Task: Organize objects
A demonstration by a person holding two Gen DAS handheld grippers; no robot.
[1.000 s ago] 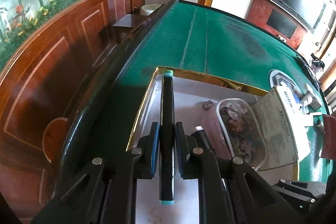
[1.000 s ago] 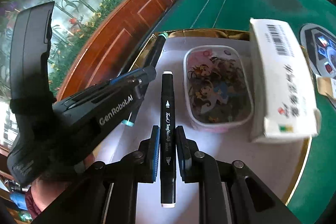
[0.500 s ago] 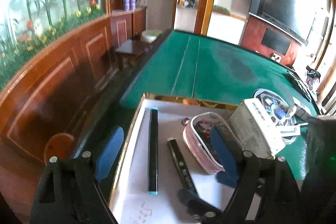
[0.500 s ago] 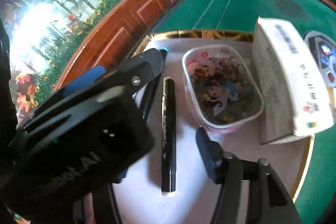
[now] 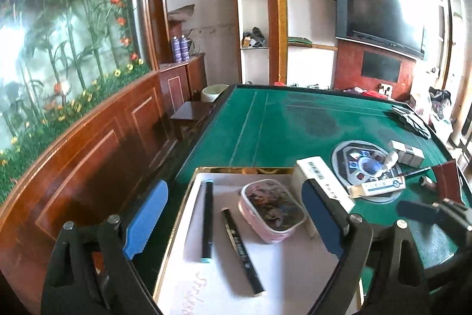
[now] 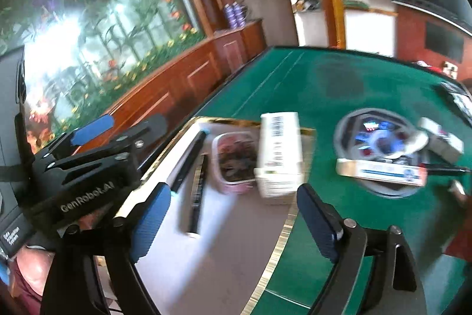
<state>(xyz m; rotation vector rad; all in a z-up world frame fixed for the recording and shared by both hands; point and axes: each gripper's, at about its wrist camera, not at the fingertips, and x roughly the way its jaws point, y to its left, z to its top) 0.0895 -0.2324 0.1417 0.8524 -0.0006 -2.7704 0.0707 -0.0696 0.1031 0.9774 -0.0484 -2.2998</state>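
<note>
I see matt green felt on the bench (image 5: 265, 120), a glossy gold-rimmed tray (image 5: 247, 169), 2 smooth plastic markers (image 5: 207, 219), and a cardboard box (image 5: 321, 176).

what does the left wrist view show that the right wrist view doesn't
Only the left wrist view: handwriting on the white tray near its front edge, sharp detail. Only the right wrist view: the left gripper from outside, branded GenRobot.AI. Both: teal-capped marker, black marker, pink pouch, white box, green table.
</note>
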